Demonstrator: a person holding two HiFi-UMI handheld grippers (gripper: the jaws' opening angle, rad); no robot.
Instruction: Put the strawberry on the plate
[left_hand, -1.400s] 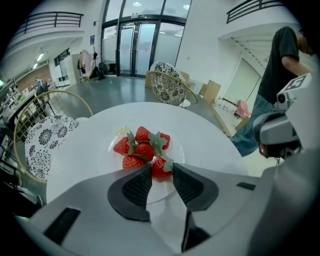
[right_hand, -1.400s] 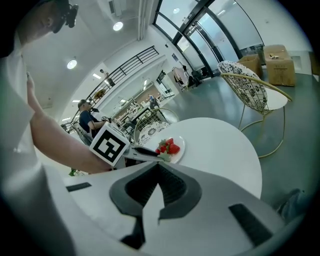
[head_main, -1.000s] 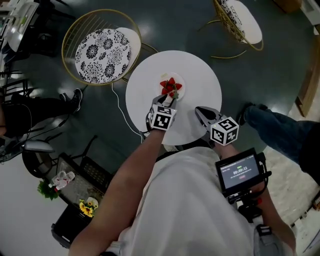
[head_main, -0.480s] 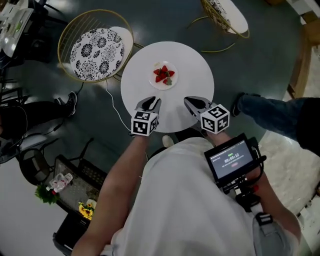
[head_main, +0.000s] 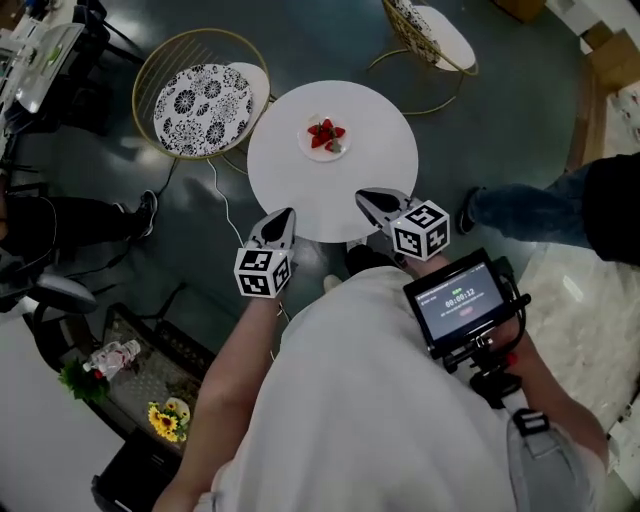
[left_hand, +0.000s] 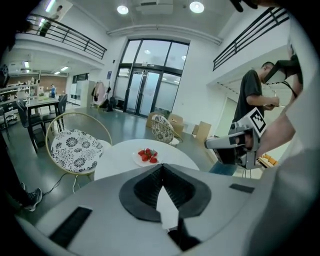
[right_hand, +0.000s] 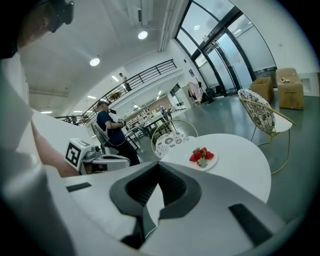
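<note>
Several red strawberries (head_main: 325, 132) lie on a small white plate (head_main: 311, 145) on the far half of the round white table (head_main: 375, 130). The strawberries (left_hand: 147, 155) and plate also show ahead in both gripper views (right_hand: 202, 155). My left gripper (head_main: 283, 217) hangs at the table's near left edge, well back from the plate; its jaws are closing and meet with nothing between them (left_hand: 161, 168). My right gripper (head_main: 364, 197) is over the near right edge, also shut and empty (right_hand: 159, 165).
A gold wire chair with a patterned cushion (head_main: 205, 102) stands left of the table, another chair (head_main: 432, 30) at the back right. A seated person's legs (head_main: 530, 215) are to the right. A small monitor (head_main: 460, 300) rides near my right arm. A cable (head_main: 222, 195) runs along the floor.
Both grippers have drawn back from the plate toward the table's near edge. The left gripper, open beside the strawberries a second ago, is now shut and empty.
</note>
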